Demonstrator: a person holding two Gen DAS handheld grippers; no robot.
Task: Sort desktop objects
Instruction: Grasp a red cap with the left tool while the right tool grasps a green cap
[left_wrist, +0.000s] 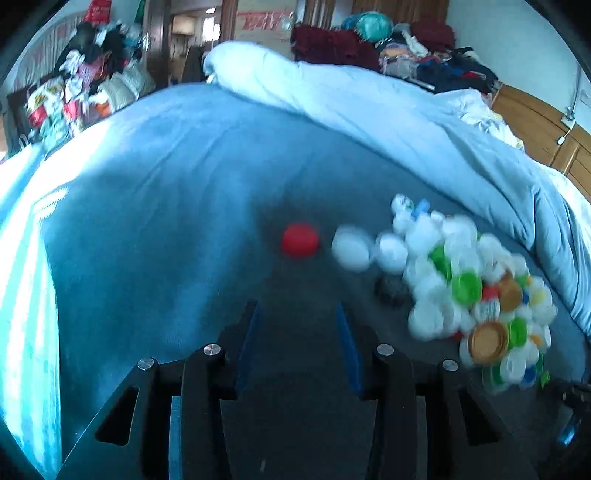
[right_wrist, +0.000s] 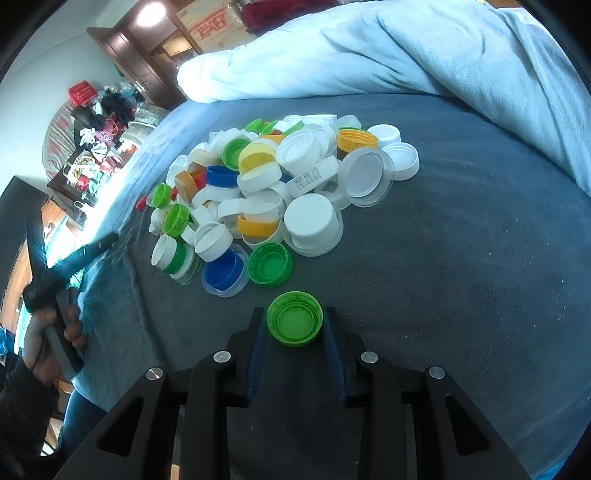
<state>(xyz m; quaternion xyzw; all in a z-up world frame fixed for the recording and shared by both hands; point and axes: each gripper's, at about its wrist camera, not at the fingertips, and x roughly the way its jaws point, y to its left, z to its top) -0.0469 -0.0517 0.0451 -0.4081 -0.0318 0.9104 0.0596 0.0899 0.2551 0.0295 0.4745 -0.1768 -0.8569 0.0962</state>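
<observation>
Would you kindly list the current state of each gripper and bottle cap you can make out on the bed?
Right gripper: fingers against both sides of a green cap, apparently shut on it.
Green cap: hollow side up, on the grey bedcover.
Left gripper: open, holding nothing.
Red cap: alone on the cover, left of the pile, blurred.
Cap pile: heaped, mixed colours, unsorted.
Blue cap: hollow side up at the pile's edge.

Left wrist view: the pile of bottle caps (left_wrist: 476, 295) is motion-blurred; individual caps cannot be counted. Beside the pile, a dark object (left_wrist: 391, 290) cannot be identified. Right wrist view: caps low in the pile are covered by upper ones. The left hand (right_wrist: 44, 332) is partly cut off at the frame edge.
</observation>
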